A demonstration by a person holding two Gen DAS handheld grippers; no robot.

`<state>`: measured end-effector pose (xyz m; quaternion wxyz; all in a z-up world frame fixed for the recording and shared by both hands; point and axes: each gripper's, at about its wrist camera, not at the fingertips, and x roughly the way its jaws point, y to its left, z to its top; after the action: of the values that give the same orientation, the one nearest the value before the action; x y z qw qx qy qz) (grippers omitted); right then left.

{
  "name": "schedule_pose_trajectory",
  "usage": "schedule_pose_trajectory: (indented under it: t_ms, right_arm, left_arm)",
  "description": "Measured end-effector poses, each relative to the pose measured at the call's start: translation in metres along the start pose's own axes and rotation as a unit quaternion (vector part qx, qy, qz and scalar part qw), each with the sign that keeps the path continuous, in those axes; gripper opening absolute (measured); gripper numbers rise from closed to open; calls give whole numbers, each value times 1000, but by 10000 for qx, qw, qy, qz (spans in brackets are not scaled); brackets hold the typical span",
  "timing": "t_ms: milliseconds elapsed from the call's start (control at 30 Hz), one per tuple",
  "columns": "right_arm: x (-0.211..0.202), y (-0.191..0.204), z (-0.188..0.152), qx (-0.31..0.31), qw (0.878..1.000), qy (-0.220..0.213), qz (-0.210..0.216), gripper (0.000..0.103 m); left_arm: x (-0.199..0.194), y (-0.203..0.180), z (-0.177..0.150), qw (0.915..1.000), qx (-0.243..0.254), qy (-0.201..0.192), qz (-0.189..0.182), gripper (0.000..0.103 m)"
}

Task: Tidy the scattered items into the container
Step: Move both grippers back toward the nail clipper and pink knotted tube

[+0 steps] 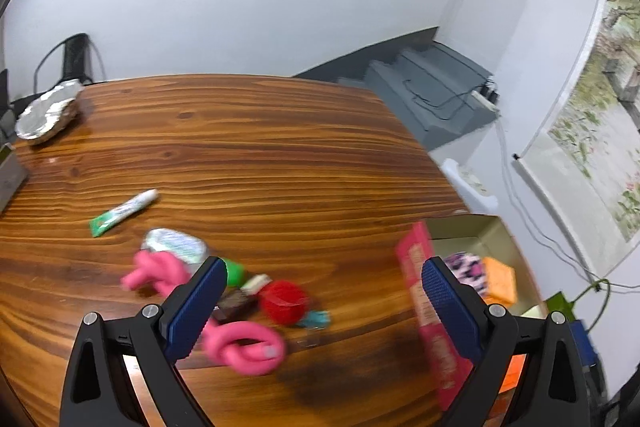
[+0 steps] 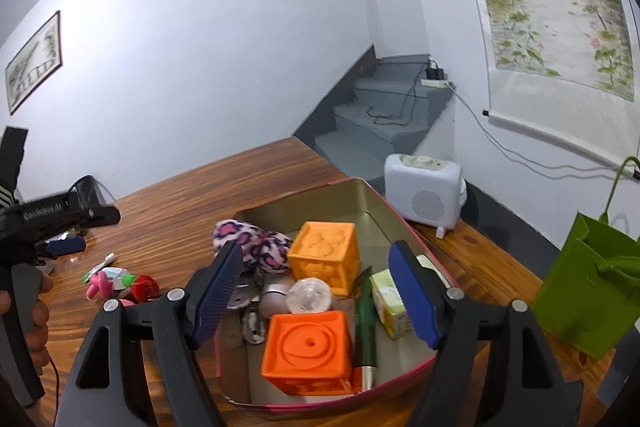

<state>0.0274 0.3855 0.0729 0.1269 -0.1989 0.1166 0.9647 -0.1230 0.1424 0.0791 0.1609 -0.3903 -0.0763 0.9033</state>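
Note:
My left gripper (image 1: 320,303) is open and empty above a heap on the wooden table (image 1: 248,147): a pink twisted toy (image 1: 240,343), a red mesh ball (image 1: 283,301), a brown bar (image 1: 236,303), a foil packet (image 1: 176,245) and a green tube (image 1: 122,213) further left. The pink-walled tin (image 1: 428,303) lies to the right. My right gripper (image 2: 316,291) is open and empty over the tin (image 2: 360,203), which holds two orange cubes (image 2: 308,351), a spotted cloth (image 2: 256,243), a dark green tube (image 2: 366,327) and a small box (image 2: 390,301).
A foil-covered dish (image 1: 48,115) sits at the table's far left corner. A white heater (image 2: 424,195) stands behind the tin and a green paper bag (image 2: 588,287) to its right. Grey stairs (image 2: 380,123) with cables lie beyond the table.

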Motion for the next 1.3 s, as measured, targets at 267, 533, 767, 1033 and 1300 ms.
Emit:
schedule_pose_trajectory:
  t_ms: [267, 533, 767, 1033, 1300]
  right_arm:
    - [-15, 45, -11, -538, 9959, -147, 712, 79]
    - [-11, 104, -36, -1001, 9676, 652, 2223, 79]
    - [4, 161, -70, -1613, 9283, 1616, 2935, 76]
    - [23, 210, -106, -2344, 8978, 2296, 2936, 52]
    - [48, 239, -118, -2745, 8865, 2474, 2787, 44]
  left_arm:
    - [-10, 59, -12, 9985, -377, 36, 393, 100]
    - [-30, 101, -16, 9965, -602, -74, 572, 100]
    - [-43, 131, -14, 9942, -817, -133, 686, 100]
    - [-51, 150, -9, 9918, -968, -228, 797, 100]
    - [-52, 170, -7, 9886, -1237, -202, 831, 100]
